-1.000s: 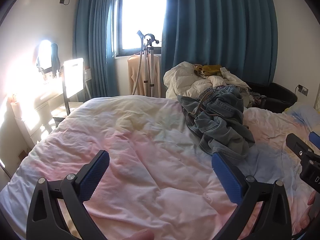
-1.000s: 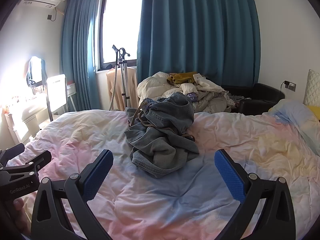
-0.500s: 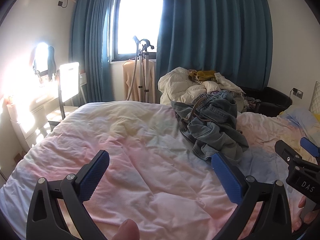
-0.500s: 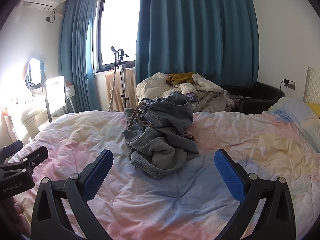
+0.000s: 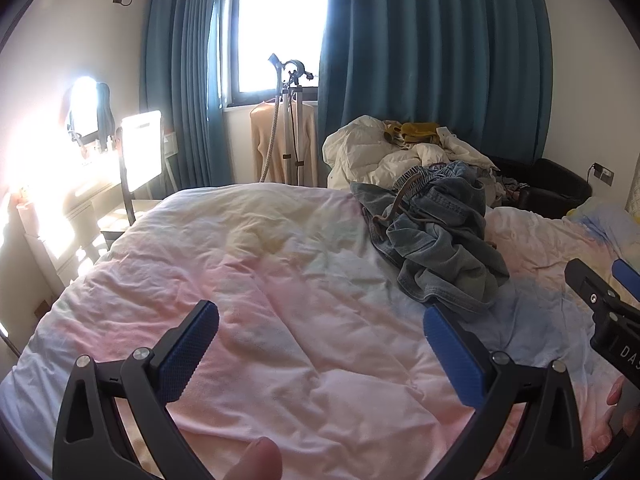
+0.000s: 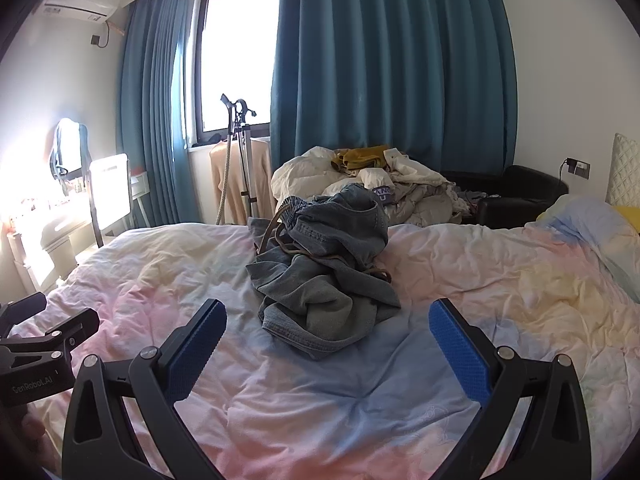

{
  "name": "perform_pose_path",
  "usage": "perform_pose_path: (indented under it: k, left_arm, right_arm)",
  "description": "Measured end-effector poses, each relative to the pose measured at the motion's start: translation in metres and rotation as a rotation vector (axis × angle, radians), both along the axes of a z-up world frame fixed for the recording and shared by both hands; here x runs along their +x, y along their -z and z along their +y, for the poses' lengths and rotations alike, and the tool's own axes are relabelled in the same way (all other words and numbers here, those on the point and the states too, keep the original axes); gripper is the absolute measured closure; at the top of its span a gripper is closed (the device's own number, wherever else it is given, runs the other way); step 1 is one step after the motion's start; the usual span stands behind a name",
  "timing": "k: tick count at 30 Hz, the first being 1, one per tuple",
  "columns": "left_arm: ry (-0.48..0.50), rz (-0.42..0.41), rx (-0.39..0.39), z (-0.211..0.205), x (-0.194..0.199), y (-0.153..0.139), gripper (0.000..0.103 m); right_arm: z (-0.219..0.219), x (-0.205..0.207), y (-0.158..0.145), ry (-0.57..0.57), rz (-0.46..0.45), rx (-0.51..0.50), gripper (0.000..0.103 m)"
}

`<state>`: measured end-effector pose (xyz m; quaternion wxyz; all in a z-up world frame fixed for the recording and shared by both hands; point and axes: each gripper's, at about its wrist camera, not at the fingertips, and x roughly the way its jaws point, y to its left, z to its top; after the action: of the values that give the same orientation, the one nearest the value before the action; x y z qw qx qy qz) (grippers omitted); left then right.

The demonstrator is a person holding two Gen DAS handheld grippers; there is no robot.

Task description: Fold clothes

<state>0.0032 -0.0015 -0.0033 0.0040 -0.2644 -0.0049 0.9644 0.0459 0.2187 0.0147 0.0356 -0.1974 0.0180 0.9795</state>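
A crumpled heap of blue denim jeans point(image 5: 432, 236) point(image 6: 324, 264) with a brown belt lies on the pastel duvet of the bed point(image 5: 280, 288) point(image 6: 500, 280). My left gripper point(image 5: 320, 328) hovers open over bare duvet, with the jeans ahead and to its right. My right gripper point(image 6: 327, 320) is open too, its blue pads spread wide just short of the near edge of the jeans. Neither holds anything. Each gripper shows at the edge of the other's view.
Beyond the bed a pile of white and yellow laundry point(image 6: 360, 176) sits before blue curtains point(image 6: 392, 60). A garment steamer stand point(image 5: 288, 120), a bright desk with a chair point(image 5: 140, 152) at left, a black armchair point(image 6: 520, 196) and a pillow point(image 6: 580, 220) at right.
Both grippers have drifted slightly forward and left toward the jeans, staying open. The jeans have not moved.
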Motion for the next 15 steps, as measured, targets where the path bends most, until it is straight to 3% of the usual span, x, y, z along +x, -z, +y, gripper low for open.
perform_pose_path:
  k: [12, 15]
  left_arm:
    - [-0.001, -0.030, -0.002, 0.001, -0.012, 0.006, 0.000]
    - [0.025, -0.055, 0.042, 0.004, -0.025, 0.003, 0.000]
  right_arm:
    - [0.009, -0.005, -0.004, 0.034, -0.024, -0.004, 0.000]
    - [0.015, -0.005, -0.005, 0.061, -0.026, -0.007, 0.000]
